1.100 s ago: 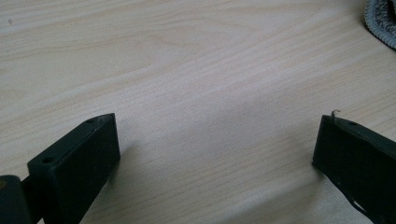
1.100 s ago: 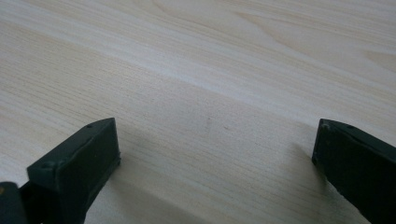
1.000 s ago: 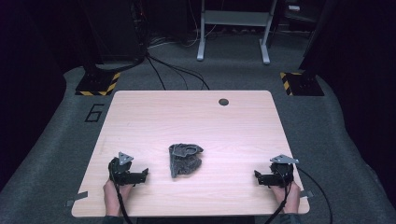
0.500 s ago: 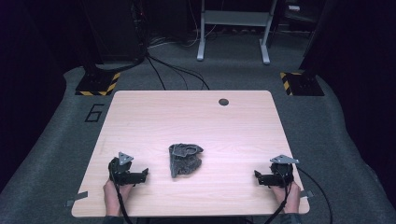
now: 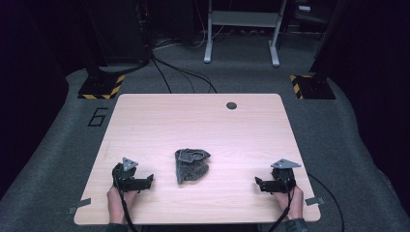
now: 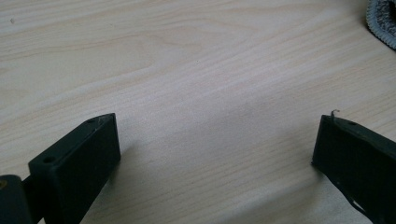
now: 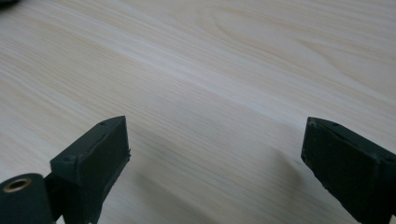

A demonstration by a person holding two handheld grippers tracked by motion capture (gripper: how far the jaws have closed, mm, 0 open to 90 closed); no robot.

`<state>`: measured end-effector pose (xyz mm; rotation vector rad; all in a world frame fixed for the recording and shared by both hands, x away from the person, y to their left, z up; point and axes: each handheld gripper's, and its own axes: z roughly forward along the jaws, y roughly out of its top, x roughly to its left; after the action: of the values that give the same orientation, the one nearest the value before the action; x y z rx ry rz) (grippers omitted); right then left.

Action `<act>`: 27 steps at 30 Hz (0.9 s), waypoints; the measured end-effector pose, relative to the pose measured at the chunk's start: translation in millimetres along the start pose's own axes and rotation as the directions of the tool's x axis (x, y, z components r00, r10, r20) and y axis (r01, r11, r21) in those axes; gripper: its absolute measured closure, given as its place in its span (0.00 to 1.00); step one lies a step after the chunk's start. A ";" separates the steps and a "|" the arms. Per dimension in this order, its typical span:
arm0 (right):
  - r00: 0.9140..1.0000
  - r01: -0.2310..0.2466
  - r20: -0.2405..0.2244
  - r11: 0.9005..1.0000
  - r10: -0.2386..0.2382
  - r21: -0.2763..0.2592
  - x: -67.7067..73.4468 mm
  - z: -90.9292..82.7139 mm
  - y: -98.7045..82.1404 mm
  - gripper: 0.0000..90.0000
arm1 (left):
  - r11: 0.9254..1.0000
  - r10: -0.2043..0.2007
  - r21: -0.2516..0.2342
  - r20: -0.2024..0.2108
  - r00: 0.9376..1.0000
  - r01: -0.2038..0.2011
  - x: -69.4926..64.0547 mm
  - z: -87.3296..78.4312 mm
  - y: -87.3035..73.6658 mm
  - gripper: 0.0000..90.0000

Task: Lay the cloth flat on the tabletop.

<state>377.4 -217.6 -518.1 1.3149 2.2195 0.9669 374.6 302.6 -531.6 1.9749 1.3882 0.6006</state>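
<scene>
A crumpled dark grey cloth (image 5: pixel 192 165) lies on the pale wooden table (image 5: pixel 193 121), near the middle of its front half. My left gripper (image 5: pixel 147 180) rests on the table to the cloth's left, jaws wide open and pointing toward it. The left gripper view (image 6: pixel 217 140) has bare wood between the jaws and the cloth's edge (image 6: pixel 383 18) at the top right. My right gripper (image 5: pixel 258 184) sits to the cloth's right, open and pointing inward. Its jaws (image 7: pixel 215 140) have just been closing a little, with nothing between them.
A round dark grommet hole (image 5: pixel 231 105) sits near the table's far edge. Beyond the table stand black posts on striped bases (image 5: pixel 101 86) (image 5: pixel 309 84) and a grey metal frame (image 5: pixel 241 34). Cables (image 5: pixel 179 72) run across the floor. A painted 6 (image 5: pixel 98 116) marks the floor at the left.
My right gripper has shifted slightly leftward, toward the cloth. The left gripper and the cloth have stayed where they were.
</scene>
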 end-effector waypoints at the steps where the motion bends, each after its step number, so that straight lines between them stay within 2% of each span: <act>1: 1.000 0.007 -0.013 1.000 -0.007 -0.009 5.2 0.6 3.8 0.08 | 1.000 0.000 0.001 0.000 1.000 0.000 -0.1 0.0 0.0 0.01; 5: 0.998 0.034 -0.050 0.999 -0.036 -0.027 20.5 3.0 16.3 0.08 | 1.000 0.002 0.000 0.002 1.000 -0.002 -0.3 -0.1 0.0 0.01; 7: 0.994 0.064 -0.084 0.997 -0.067 -0.037 35.8 4.6 30.1 0.08 | 1.000 0.002 0.000 0.002 1.000 -0.002 -0.3 0.0 0.0 0.01; 8: 0.994 0.064 -0.084 0.997 -0.067 -0.037 35.8 4.6 30.1 0.08 | 1.000 0.002 0.000 0.002 1.000 -0.002 -0.3 0.0 0.0 0.01; 9: 0.989 0.089 -0.111 0.995 -0.094 -0.047 46.8 7.0 39.1 0.08 | 1.000 0.002 0.000 0.002 1.000 -0.002 -0.3 -0.1 0.0 0.01; 11: 0.983 0.121 -0.130 0.992 -0.126 -0.048 58.2 10.6 47.7 0.08 | 1.000 0.002 0.000 0.002 1.000 -0.002 -0.3 -0.1 0.0 0.01; 12: 0.983 0.121 -0.130 0.992 -0.126 -0.048 58.2 10.6 47.7 0.08 | 1.000 0.002 0.000 0.002 1.000 -0.002 -0.3 -0.1 0.0 0.01; 13: 0.976 0.145 -0.159 0.988 -0.151 -0.046 69.7 15.0 55.5 0.08 | 1.000 0.002 0.000 0.002 1.000 -0.002 -0.3 0.0 0.0 0.01; 16: 0.962 0.183 -0.196 0.981 -0.191 -0.055 88.1 21.1 67.3 0.09 | 1.000 0.002 0.000 0.002 1.000 -0.002 -0.4 0.0 0.0 0.01; 17: 0.962 0.183 -0.196 0.981 -0.191 -0.055 88.1 21.1 67.3 0.09 | 1.000 0.002 0.000 0.002 1.000 -0.002 -0.4 0.0 0.0 0.01; 18: 0.951 0.212 -0.215 0.975 -0.220 -0.063 100.7 26.3 75.4 0.10 | 1.000 0.002 0.000 0.002 1.000 -0.002 -0.3 -0.1 0.0 0.01; 19: 0.946 0.229 -0.219 0.971 -0.237 -0.064 106.9 28.8 79.5 0.12 | 1.000 0.003 0.000 0.002 1.000 -0.003 -0.3 -0.1 0.0 0.01; 20: 0.946 0.229 -0.219 0.971 -0.237 -0.064 106.9 28.8 79.5 0.12 | 1.000 0.003 0.000 0.002 1.000 -0.003 -0.3 -0.1 0.0 0.01; 21: 0.935 0.263 -0.226 0.962 -0.274 -0.078 119.4 33.7 87.0 0.16 | 1.000 0.002 0.000 0.002 1.000 -0.002 -0.3 -0.1 0.0 0.01; 22: 0.935 0.263 -0.226 0.962 -0.274 -0.078 119.4 33.7 87.0 0.16 | 1.000 0.002 0.000 0.002 1.000 -0.002 -0.3 -0.1 0.0 0.01; 23: 0.924 0.293 -0.231 0.952 -0.305 -0.083 130.1 39.0 94.6 0.19 | 1.000 0.002 0.000 0.002 1.000 -0.002 -0.3 -0.1 0.0 0.01; 27: 0.908 0.332 -0.229 0.936 -0.351 -0.119 148.3 47.7 109.9 0.33 | 1.000 0.002 0.000 0.000 1.000 -0.002 -0.4 -0.2 -0.1 0.01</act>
<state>401.9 -35.1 -468.5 0.7641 2.4585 1.1134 374.2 302.3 -531.6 1.9768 1.3860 0.6016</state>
